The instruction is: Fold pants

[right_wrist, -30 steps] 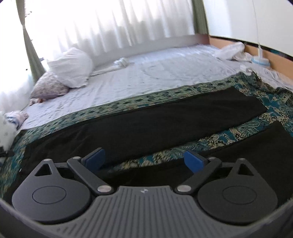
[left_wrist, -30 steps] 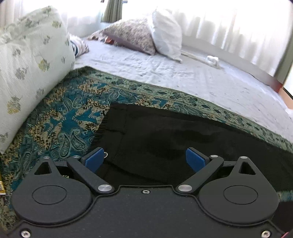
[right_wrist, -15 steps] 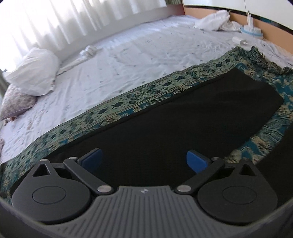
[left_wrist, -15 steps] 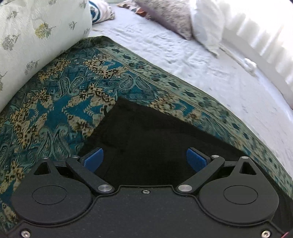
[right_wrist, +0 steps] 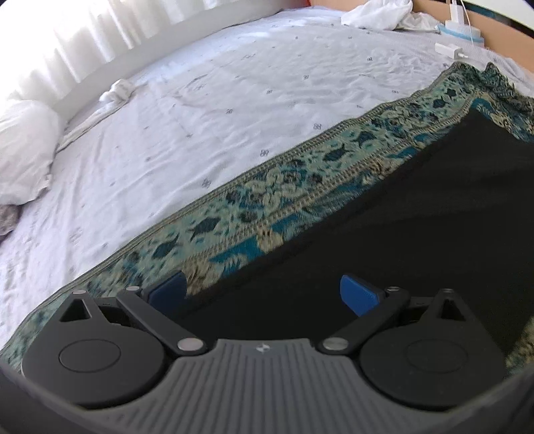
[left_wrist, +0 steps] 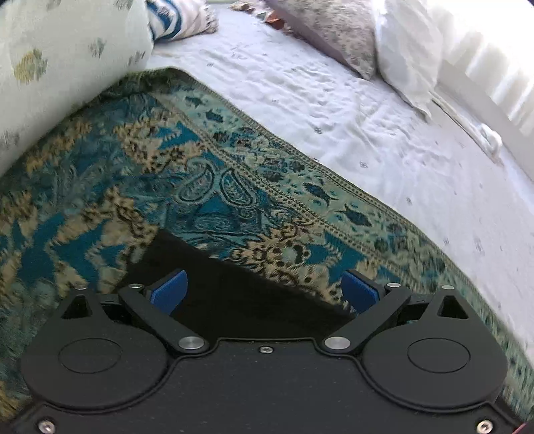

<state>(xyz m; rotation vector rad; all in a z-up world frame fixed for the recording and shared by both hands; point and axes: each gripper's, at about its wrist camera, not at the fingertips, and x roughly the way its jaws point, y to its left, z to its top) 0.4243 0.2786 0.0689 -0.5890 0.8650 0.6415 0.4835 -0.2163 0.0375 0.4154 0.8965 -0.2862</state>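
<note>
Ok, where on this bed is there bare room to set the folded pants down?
The white dotted bedsheet lies bare between the teal paisley throw's border and the curtained window. Crowded: white pillows at the head end, charger and crumpled white cloth at the far corner.

No legible text, label, brand name or number appears in either wrist view. The only mark is a small pale emblem on the ribbed grey housing of the right gripper (right_wrist: 262, 293).

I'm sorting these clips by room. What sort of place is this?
Most likely a bedroom: a wide bed under a white sheet, pillows by a curtained window, and black pants on a patterned throw.
</note>
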